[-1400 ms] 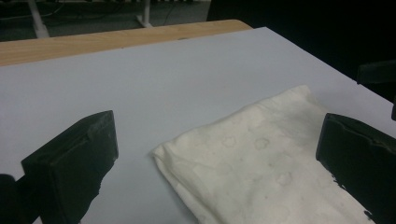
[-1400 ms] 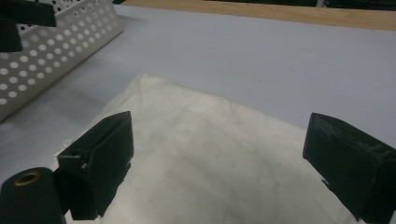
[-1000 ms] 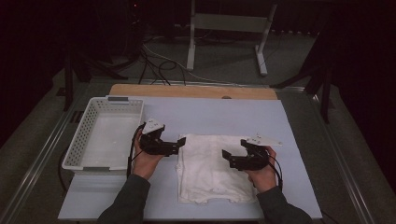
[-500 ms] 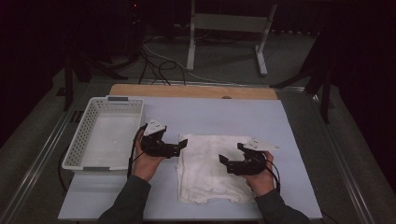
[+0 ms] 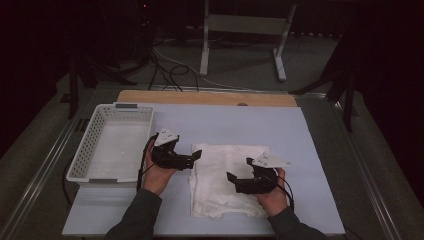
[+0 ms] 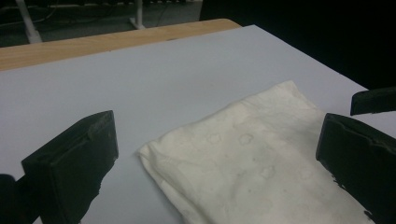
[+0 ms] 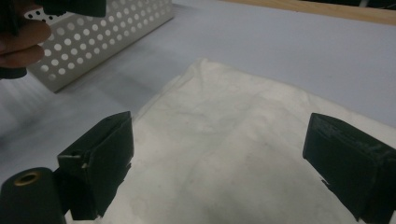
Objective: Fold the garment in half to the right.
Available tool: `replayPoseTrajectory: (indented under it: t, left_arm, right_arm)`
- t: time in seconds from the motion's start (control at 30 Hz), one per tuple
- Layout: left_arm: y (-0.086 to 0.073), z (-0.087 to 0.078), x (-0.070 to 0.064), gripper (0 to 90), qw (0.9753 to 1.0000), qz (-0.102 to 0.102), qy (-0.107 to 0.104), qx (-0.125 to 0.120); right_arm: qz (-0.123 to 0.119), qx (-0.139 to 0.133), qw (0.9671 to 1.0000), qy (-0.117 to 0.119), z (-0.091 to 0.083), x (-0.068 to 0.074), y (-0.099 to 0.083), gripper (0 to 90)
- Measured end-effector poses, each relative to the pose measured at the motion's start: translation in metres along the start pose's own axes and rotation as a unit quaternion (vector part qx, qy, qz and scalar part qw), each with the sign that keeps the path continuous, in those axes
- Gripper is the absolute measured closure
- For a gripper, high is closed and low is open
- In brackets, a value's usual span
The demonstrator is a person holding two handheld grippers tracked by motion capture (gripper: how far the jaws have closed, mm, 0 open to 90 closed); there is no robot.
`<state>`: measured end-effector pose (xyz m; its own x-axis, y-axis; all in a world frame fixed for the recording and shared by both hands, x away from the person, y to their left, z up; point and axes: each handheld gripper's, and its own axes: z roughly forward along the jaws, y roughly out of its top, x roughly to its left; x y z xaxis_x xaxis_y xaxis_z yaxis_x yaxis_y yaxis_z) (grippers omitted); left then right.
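Observation:
A folded white cloth (image 5: 225,175) lies flat on the pale table (image 5: 235,125), seen close up as the cloth (image 6: 247,158) and the cloth (image 7: 224,140) in the two gripper views. My left gripper (image 5: 196,159) hovers at the cloth's upper left corner, jaws wide apart and empty. My right gripper (image 5: 232,181) is over the cloth's middle right part, pointing left, also open with nothing between its jaws. The left gripper (image 6: 219,158) frames the cloth's near corner; the right gripper (image 7: 224,158) frames its wrinkled surface.
A white perforated basket (image 5: 111,145), empty, stands at the table's left; its wall (image 7: 102,37) shows in the right gripper view. A wooden strip (image 5: 205,98) runs along the far edge. A metal stand (image 5: 245,30) and cables are on the floor beyond.
My right gripper has moved left and toward the person, from the cloth's right edge to over the cloth. The left gripper has edged slightly right toward the cloth's corner.

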<state>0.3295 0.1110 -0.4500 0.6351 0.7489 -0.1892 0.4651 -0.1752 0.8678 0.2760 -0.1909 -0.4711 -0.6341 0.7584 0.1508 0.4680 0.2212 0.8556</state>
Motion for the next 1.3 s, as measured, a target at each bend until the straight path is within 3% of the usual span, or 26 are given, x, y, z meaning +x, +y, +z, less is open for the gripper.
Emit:
replayPoseTrajectory:
  t: [1.3]
  left_arm:
    - [0.002, 0.0, -0.004, 0.2, 1.0, -0.001, -0.002, -0.004]
  right_arm:
    - [-0.044, 0.048, 0.9964, 0.055, 0.031, 0.05, -0.019, 8.9]
